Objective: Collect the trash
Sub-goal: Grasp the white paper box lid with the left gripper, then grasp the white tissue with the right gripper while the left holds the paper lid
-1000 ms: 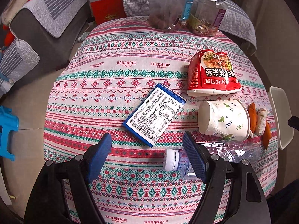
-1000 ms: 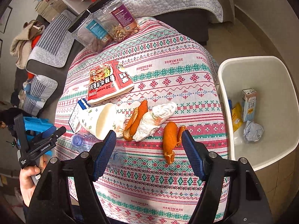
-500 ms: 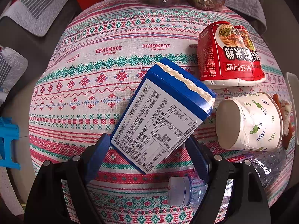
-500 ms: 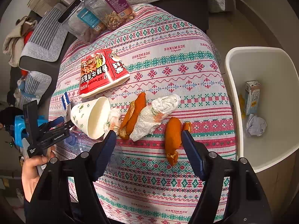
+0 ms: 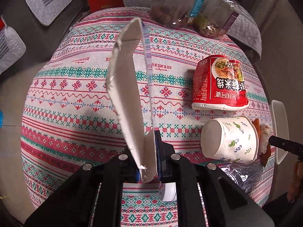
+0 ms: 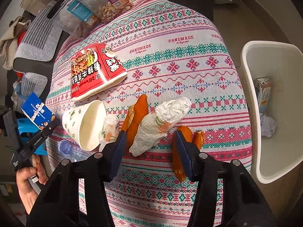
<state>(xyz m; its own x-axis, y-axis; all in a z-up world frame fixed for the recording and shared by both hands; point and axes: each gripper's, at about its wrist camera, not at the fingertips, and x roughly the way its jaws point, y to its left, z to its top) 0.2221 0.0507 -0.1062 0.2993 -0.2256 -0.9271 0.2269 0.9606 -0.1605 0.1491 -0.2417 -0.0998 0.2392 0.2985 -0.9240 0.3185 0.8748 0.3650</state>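
1 blue box (image 5: 130, 98) now lifted off table, left jaws clamped; right jaws apart.

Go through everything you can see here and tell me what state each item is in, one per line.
left gripper: shut on blue box
blue box: flattened, lifted off the table
right gripper: open, astride the crumpled wrapper
crumpled wrapper: lying on the cloth
paper cup: tipped on its side, empty
red noodle cup: on its side, squashed
plastic bottle: lying down, crushed, capped
white bin: open, partly filled
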